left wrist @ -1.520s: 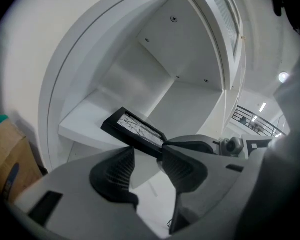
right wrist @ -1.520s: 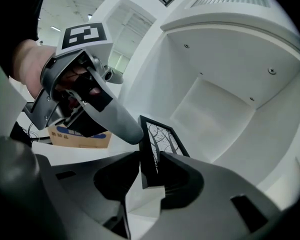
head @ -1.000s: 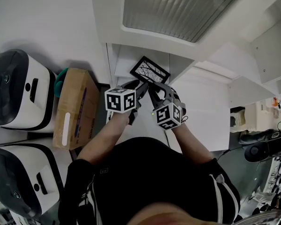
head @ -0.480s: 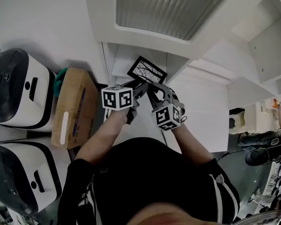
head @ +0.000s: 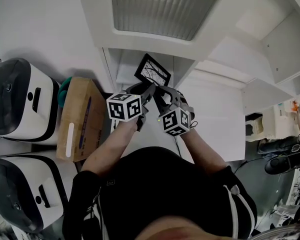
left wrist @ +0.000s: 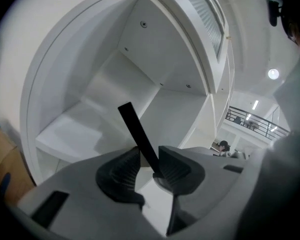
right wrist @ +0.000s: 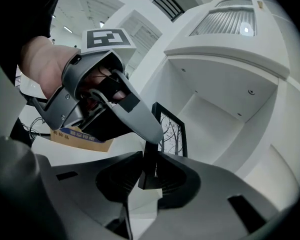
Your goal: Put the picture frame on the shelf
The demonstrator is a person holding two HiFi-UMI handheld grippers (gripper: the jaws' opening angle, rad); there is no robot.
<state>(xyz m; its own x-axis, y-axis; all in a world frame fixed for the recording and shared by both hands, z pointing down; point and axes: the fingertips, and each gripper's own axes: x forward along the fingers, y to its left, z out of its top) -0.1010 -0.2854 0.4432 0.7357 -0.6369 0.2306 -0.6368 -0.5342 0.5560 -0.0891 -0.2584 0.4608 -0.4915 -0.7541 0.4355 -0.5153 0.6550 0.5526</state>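
The right claw (right wrist: 149, 178) pinches the picture frame (head: 152, 70) by a corner. The left claw (left wrist: 149, 167) is closing around its edge, just before the shelf (head: 126, 66).

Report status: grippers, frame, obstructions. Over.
Right gripper clamped on picture frame. Left gripper closing, frame edge between its jaws. Frame held before shelf, not yet down. Nothing blocking.

Bright, even light washes the white shelf (head: 126, 68); both gripper views bend strongly and darken at their rims.
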